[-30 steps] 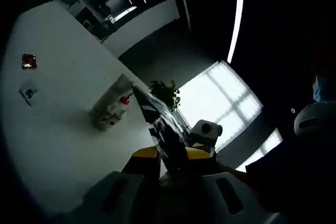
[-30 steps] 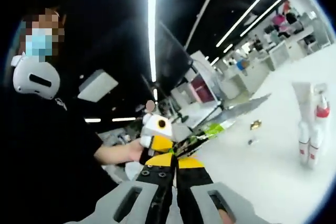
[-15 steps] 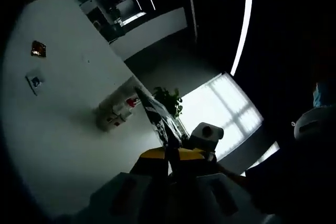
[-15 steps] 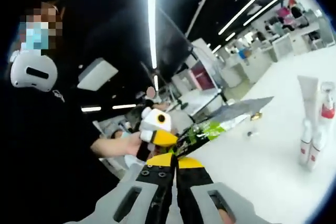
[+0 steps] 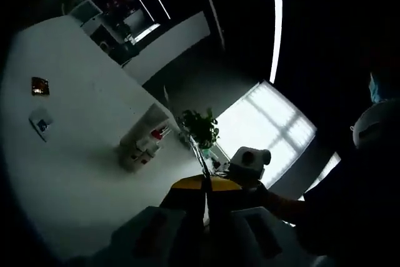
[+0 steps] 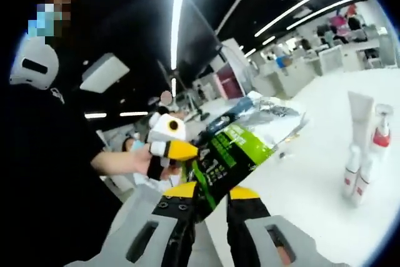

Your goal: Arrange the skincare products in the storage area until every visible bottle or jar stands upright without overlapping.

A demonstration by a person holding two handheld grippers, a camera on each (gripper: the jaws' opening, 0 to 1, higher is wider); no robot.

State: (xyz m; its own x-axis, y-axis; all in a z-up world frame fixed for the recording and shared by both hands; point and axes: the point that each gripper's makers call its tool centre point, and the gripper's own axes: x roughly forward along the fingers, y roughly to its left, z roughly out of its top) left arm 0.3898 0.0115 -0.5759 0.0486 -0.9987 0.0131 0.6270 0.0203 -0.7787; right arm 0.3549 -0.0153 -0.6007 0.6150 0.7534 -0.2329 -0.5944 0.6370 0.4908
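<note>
Left gripper view:
Small packets: 2 lie flat on the white table (image 5: 75, 154) at the left of the frame, a dark reddish packet (image 5: 39, 85) above a pale packet with a blue mark (image 5: 41, 122), a little apart.
Skincare products (image 5: 145, 144): a tight cluster left of centre, a tall white tube with smaller white bottles that carry red caps and labels; the view is rolled, so whether each stands upright cannot be told here.
Potted plant (image 5: 200, 128): just right of the cluster, against the bright window.
Left gripper (image 5: 207, 189): bottom centre, yellow-tipped jaws pressed together on the thin edge of a foil pouch (image 5: 201, 161), seen edge-on.
Right gripper (image 5: 249, 162): right of centre, at the pouch's far side.

Right gripper view:
Person (image 6: 44, 154): dark clothing, at the left, the hand (image 6: 134, 159) gripping the left gripper's handle.
Left gripper: centre left, its yellow tip at the pouch's left edge.
Foil pouch: centre, green and black printed face with a silvery upper part, tilted toward the upper right.
Right gripper (image 6: 209, 195): bottom centre, jaws apart with a clear gap; the pouch's lower corner sits between them, contact with the pads not clear.
Skincare products: far right, 1 tall white tube, 1 red-capped bottle and 2 small white bottles, upright on the table and close together.
</note>
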